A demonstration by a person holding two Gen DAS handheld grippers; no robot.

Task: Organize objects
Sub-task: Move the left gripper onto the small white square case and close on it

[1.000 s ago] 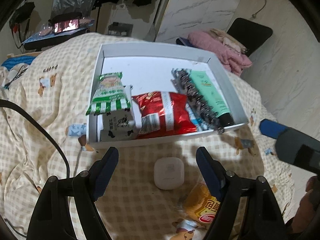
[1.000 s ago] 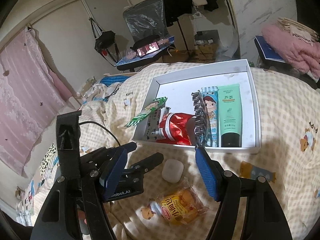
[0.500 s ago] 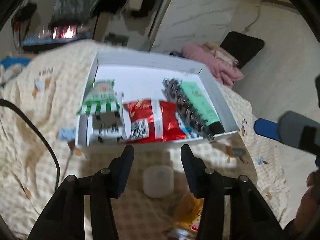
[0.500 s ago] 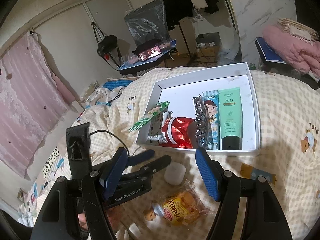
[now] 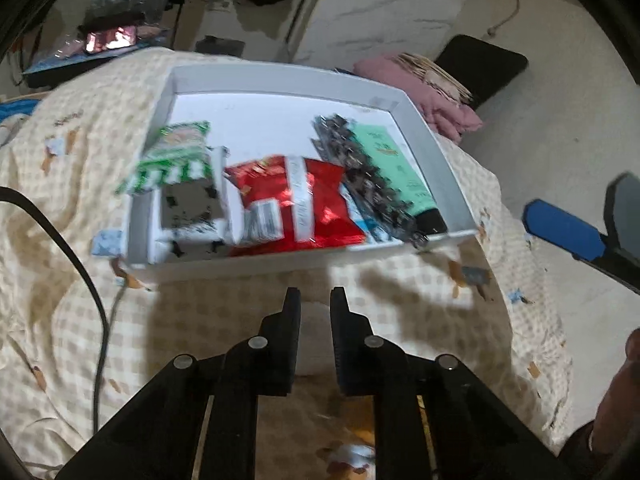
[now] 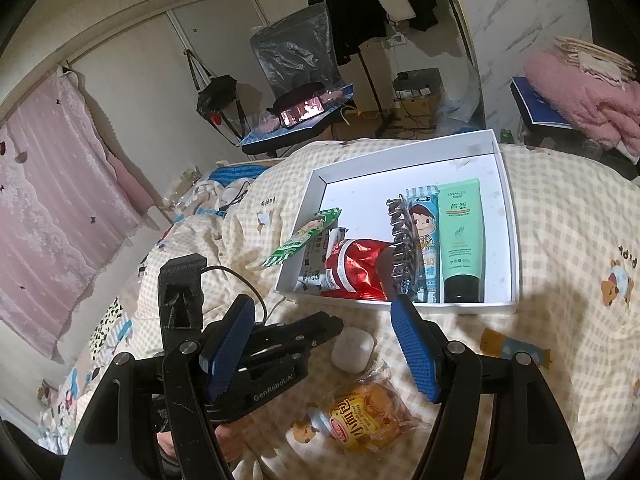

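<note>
Snacks and bathroom things already sit in my white box [image 6: 507,216] on the checked blanket [image 6: 568,208]: a green packet [image 6: 304,236] leaning over the left wall, a red packet [image 6: 356,268], a black hair clip [image 6: 402,248], a blue-and-white tube [image 6: 424,240] and a green tube [image 6: 462,236] on the right. The far half of the box is bare, so I think there is room for more. Two things are left out on the blanket, near me. One is a small white case [image 6: 353,349], just in front of the box. The other is a yellow cake packet [image 6: 366,420], nearer still. My left gripper [image 5: 311,306] has just been closing, and its jaws now stand narrow. In its own view the white case shows in the thin gap between them. From the right view the tips look just beside the case, and I cannot tell if the pads press on it yet. My right gripper [image 6: 324,348] hangs wide with nothing in it, over the cake packet. I think the job is more than half done. The case goes in next, then the cake.
</note>
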